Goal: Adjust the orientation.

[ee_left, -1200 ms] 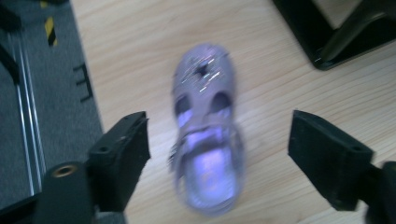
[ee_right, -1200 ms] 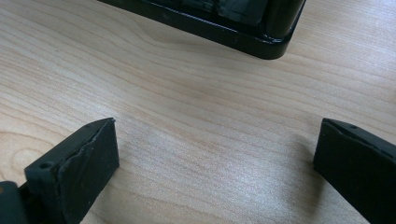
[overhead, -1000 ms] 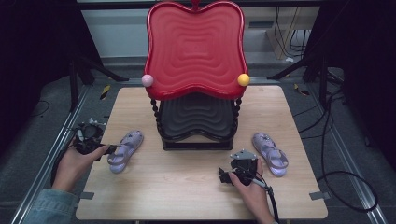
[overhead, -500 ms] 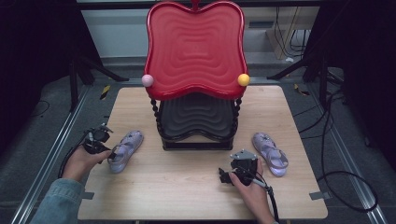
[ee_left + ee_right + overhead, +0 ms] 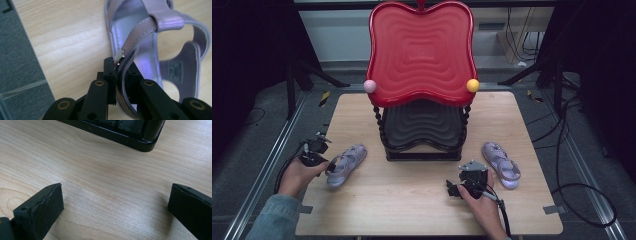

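Note:
A lilac sandal [image 5: 344,163] lies on the left part of the wooden table [image 5: 412,200]. My left gripper [image 5: 331,166] sits at its near end, held by the left hand. Its jaws have just been closing and now pinch the sandal's heel strap [image 5: 140,32] by the buckle, seen close in the left gripper view around my left gripper [image 5: 121,75]. A second lilac sandal [image 5: 501,164] rests at the right. My right gripper [image 5: 451,189] lies on the table left of it, open, with bare wood between its jaws in the right gripper view [image 5: 115,202].
A two-tier stand rises at the table's middle back, with a red wavy top shelf [image 5: 422,52] and a black lower shelf [image 5: 422,127]. Its black base corner [image 5: 140,143] lies ahead of the right gripper. Grey floor and cables surround the table.
The left hand has moved right and down to the left sandal, and its gripper has closed on the strap. The right hand and both sandals stay where they were.

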Motion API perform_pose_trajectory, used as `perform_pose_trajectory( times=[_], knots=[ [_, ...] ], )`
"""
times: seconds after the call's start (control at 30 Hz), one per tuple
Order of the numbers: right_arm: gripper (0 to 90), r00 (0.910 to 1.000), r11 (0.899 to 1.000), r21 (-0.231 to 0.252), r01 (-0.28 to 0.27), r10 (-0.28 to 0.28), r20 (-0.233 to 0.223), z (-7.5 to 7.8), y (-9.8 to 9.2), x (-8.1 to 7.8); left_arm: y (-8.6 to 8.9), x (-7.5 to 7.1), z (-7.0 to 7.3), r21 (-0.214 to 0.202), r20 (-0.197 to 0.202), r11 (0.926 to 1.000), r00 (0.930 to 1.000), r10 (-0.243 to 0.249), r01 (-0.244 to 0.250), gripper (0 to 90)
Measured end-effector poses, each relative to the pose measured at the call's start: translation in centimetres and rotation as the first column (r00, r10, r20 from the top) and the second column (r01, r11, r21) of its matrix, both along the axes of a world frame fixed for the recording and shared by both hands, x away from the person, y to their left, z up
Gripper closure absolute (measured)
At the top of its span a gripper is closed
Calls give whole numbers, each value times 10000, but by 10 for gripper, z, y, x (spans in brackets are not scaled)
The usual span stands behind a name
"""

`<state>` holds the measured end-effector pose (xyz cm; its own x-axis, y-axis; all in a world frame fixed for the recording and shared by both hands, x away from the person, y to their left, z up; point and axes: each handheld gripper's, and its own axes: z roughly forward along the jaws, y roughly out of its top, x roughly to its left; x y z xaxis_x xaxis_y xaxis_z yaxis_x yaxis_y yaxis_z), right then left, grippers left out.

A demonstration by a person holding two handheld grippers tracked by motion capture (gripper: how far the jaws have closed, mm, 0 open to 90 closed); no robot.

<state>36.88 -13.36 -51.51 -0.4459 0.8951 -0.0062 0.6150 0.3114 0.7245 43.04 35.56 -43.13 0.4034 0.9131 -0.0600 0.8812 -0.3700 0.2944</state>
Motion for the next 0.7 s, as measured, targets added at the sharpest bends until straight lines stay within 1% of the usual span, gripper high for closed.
perform_pose_trajectory(
  times=[0.07, 0.1, 0.17, 0.2, 0.27, 0.3, 0.33, 0.37, 0.47, 0.5, 0.53, 0.57, 0.63, 0.7],
  knots=[
    [4, 10000, 10000, 0, -2, 2, -1, 0, 0, 0, -3, -9, 4, -153, 138, 9997, 9997, -194, 196, 825],
    [4, 10000, 10000, 2, -6, 6, 0, 0, 0, 0, -6, -17, 7, -273, 207, 9988, 9990, -404, 409, 825],
    [4, 10000, 10000, 2, -7, 7, 1, 0, 0, 0, -13, -27, 10, -354, 357, 9966, 9967, -728, 741, 825],
    [4, 10000, 10000, 1, -5, 5, 3, 0, 0, 0, -20, -34, 12, -436, 431, 9941, 9943, -971, 990, 826],
    [4, 10000, 10000, 2, -6, 6, 2, 0, 0, 0, -31, -41, 14, -568, 597, 9899, 9902, -1265, 1298, 826],
    [4, 10000, 10000, 0, -4, 4, 2, 0, 0, 0, -49, -46, 16, -635, 764, 9830, 9830, -1671, 1720, 826],
    [4, 10000, 10000, 3, -3, 3, -2, 0, 0, 0, -59, -47, 16, -664, 817, 9791, 9790, -1869, 1925, 826],
    [4, 10000, 10000, 1, -6, 6, 0, 0, 0, 0, -59, -47, 16, -664, 817, 9791, 9790, -1869, 1925, 826],
    [5, 10000, 10000, 1, -5, 5, 2, 0, 0, 0, -88, -48, 13, -746, 952, 9661, 9662, -2397, 2471, 826],
    [5, 10000, 10000, 1, -5, 5, 2, 0, 0, 0, -96, -47, 11, -738, 964, 9632, 9632, -2509, 2583, 826],
    [4, 10000, 10000, 6, -1, 1, -6, 0, 0, 0, -109, -45, 4, -769, 911, 9594, 9601, -2644, 2715, 826],
    [4, 10000, 10000, 6, -1, 1, -6, 0, 0, 0, -109, -45, 4, -769, 911, 9594, 9601, -2644, 2715, 826],
    [4, 10000, 10000, 4, -28, 28, -12, 0, 0, 0, -118, -44, -3, -674, 819, 9572, 9577, -2759, 2815, 825],
    [4, 10000, 10000, 5, -31, 31, -10, 0, 0, 0, -124, -44, -9, -631, 709, 9562, 9570, -2813, 2857, 825]
  ],
)
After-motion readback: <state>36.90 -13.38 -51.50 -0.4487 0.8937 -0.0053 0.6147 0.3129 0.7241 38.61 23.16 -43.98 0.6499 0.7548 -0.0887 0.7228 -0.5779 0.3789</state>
